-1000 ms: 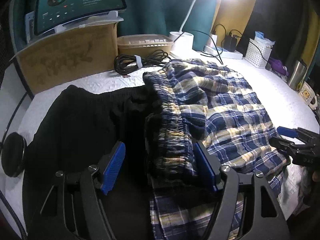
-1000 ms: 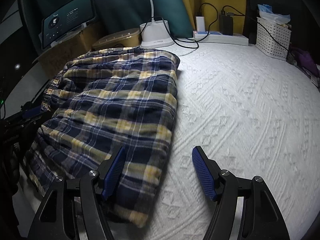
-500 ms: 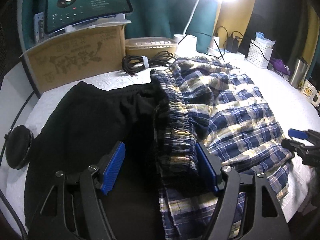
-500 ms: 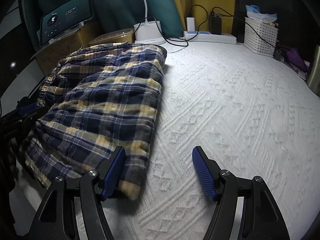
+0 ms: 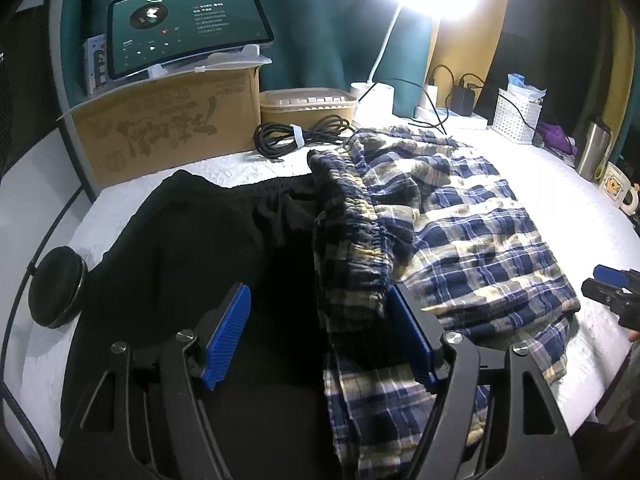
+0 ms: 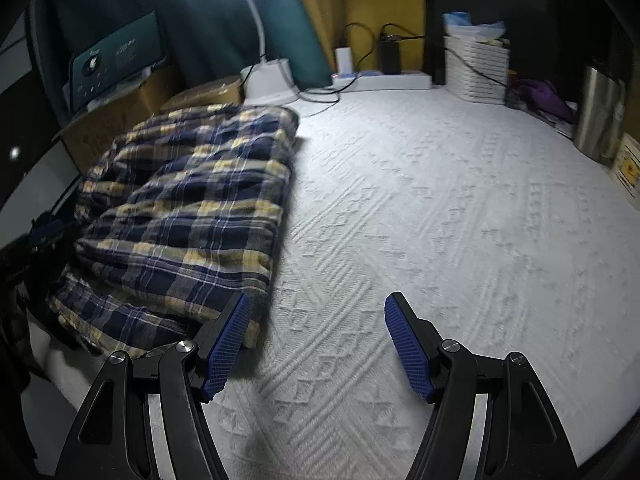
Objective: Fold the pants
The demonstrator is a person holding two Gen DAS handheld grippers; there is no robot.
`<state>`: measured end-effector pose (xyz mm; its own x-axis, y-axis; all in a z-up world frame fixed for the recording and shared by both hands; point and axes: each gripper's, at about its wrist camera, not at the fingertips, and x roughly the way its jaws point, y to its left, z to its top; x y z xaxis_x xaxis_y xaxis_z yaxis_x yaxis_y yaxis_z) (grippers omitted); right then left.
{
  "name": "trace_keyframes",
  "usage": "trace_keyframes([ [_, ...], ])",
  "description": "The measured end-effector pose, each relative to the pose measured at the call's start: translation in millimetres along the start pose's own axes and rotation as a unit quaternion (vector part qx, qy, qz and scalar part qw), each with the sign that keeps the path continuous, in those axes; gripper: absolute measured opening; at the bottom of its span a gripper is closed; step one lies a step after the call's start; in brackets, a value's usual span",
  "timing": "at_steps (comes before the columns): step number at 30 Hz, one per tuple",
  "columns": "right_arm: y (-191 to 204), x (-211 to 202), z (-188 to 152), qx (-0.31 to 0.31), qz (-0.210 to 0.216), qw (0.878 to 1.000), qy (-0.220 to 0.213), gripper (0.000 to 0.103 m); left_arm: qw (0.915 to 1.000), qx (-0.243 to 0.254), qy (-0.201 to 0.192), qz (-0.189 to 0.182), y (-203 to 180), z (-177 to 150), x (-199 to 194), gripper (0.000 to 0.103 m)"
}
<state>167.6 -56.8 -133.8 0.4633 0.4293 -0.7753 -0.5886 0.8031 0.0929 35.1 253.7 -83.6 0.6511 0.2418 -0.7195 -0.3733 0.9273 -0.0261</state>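
Observation:
The blue-and-yellow plaid pants (image 5: 460, 232) lie folded on the white bed cover (image 6: 440, 220), their gathered waistband (image 5: 352, 216) facing my left gripper. A black pair of pants (image 5: 180, 248) lies flat beside them on the left, partly under the plaid ones. My left gripper (image 5: 320, 332) hovers open over the seam between the two garments, its pads pressing on nothing. My right gripper (image 6: 318, 344) is open above bare cover, its left finger (image 6: 226, 344) just beside the near right corner of the plaid pants (image 6: 192, 208). The left wrist view also catches the right gripper (image 5: 612, 292) at its right edge.
At the back stand a cardboard box (image 5: 168, 128) with a lit tablet (image 5: 184, 36), a lidded food container (image 5: 308, 106), a coiled black cable (image 5: 296, 136), a lamp base (image 6: 268, 80), a power strip (image 6: 380, 78) and a white basket (image 6: 476, 68). A steel flask (image 6: 600, 116) and a mug (image 5: 618, 190) stand right; a round black case (image 5: 56, 288) lies left.
Both grippers drew back from the plaid pants. The right one slid rightward, from over the pants' corner to over bare cover. Both stayed open; the cloth did not move.

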Motion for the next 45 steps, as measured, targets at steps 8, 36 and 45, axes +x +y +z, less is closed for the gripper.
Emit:
trace_keyframes([
  [8, -11, -23, -16, 0.013, -0.02, 1.0, -0.009, 0.071, 0.9991, 0.022, -0.024, -0.027, -21, -5, -25, 0.072],
  [36, -77, -93, -86, 0.092, -0.07, 0.992, -0.045, 0.071, 0.9851, 0.103, 0.011, -0.137, -140, -23, -47, 0.072],
  [45, -93, -115, -100, 0.109, -0.092, 0.988, -0.063, 0.071, 0.9779, 0.137, 0.006, -0.158, -167, -22, -58, 0.072],
])
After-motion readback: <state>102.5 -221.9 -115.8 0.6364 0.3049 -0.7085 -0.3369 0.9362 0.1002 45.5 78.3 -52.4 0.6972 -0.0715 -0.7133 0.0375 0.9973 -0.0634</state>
